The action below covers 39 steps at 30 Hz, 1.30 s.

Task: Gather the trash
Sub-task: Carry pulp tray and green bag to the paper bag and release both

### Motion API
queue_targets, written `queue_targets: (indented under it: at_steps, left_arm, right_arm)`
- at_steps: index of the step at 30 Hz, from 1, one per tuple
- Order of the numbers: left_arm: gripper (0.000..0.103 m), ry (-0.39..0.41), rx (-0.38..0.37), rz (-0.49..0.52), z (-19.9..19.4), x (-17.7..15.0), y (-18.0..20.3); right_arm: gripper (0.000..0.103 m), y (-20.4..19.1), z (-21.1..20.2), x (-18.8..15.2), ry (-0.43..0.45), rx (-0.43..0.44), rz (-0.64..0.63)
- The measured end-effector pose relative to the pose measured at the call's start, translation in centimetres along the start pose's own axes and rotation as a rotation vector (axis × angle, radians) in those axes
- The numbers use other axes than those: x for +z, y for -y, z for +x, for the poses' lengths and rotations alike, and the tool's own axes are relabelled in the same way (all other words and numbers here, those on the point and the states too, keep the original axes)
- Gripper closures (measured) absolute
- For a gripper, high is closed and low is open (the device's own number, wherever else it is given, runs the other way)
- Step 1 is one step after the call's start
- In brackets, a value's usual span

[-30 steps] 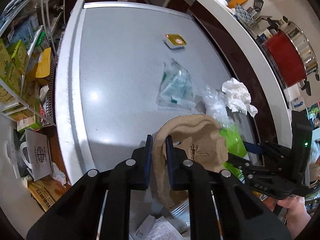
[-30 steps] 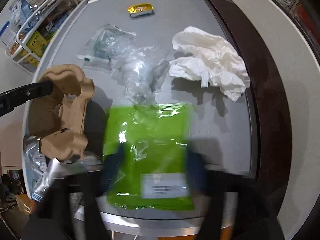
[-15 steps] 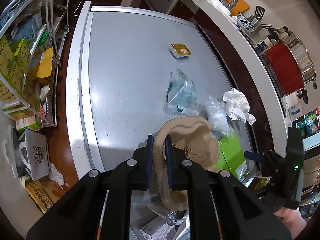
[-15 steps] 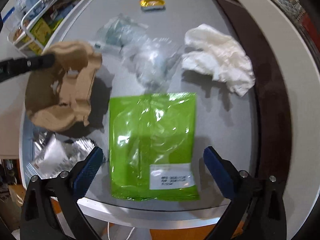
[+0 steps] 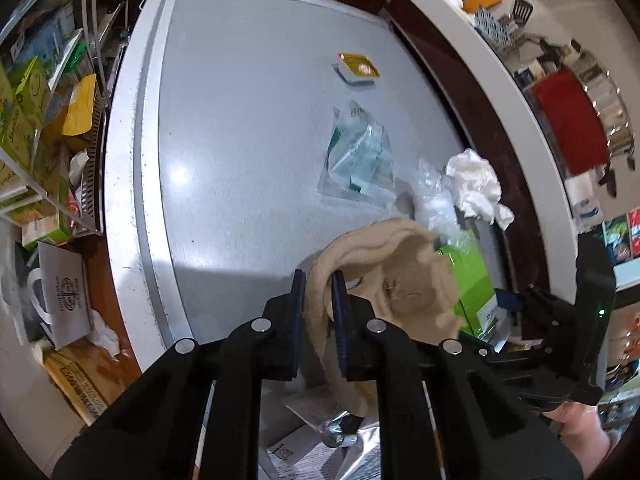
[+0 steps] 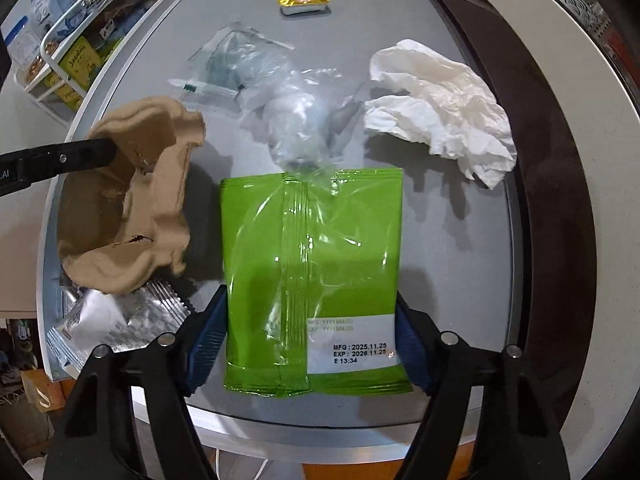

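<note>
My left gripper [image 5: 318, 312] is shut on the rim of a brown pulp cup carrier [image 5: 396, 280] and holds it above the grey table's near edge; the carrier also shows in the right wrist view [image 6: 124, 200]. My right gripper [image 6: 310, 344] is open, its blue pads on either side of a flat green snack bag [image 6: 312, 264] that lies on the table [image 6: 440, 240]. The bag's edge shows in the left wrist view [image 5: 472, 280]. A crumpled white tissue [image 6: 436, 104], a clear plastic wad [image 6: 296, 120], a clear wrapper [image 6: 236, 60] and a gold-lidded sauce cup [image 6: 304, 2] lie beyond.
Silver foil wrappers [image 6: 120, 320] lie under the carrier at the table's near left corner. A wire shelf with green boxes [image 5: 24, 112] stands left of the table. A dark counter edge [image 6: 560, 160] runs along the right. A paper bag [image 5: 60, 300] sits on the floor.
My right gripper has come forward and lower, so that its open pads now flank the green bag. My left gripper has kept hold of the carrier with little movement.
</note>
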State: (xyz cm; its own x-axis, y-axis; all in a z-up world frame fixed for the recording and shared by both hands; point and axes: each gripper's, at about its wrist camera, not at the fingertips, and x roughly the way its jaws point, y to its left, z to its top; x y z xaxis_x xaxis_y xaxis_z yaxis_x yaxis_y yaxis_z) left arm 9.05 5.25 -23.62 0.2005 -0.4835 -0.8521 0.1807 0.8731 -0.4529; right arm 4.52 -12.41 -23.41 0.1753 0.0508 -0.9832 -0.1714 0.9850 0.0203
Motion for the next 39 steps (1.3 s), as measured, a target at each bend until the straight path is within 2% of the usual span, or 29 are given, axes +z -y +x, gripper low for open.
queue_targets:
  at_steps: [5, 13, 27, 33, 39]
  left_arm:
    - [0.091, 0.059, -0.049, -0.045, -2.0, 0.4, -0.1]
    - [0.091, 0.165, -0.078, -0.011, -6.4, 1.0, 1.7]
    - [0.091, 0.375, -0.113, 0.034, -15.3, -1.8, 5.2]
    - [0.091, 0.425, -0.109, 0.083, -18.1, -4.3, 7.6]
    - [0.091, 0.428, -0.112, 0.119, -19.3, -7.1, 9.6]
  right_arm:
    - [0.03, 1.7, -2.0, -0.1, 0.051, 0.028, 0.037]
    - [0.03, 2.7, -7.9, -1.3, 0.185, 0.079, 0.042]
    - [0.03, 3.0, -19.2, -3.5, 0.472, 0.186, 0.022]
    - [0.03, 2.2, -21.6, -5.2, 0.505, 0.215, -0.016]
    - [0.03, 2.1, -22.4, -8.5, 0.474, 0.228, -0.055]
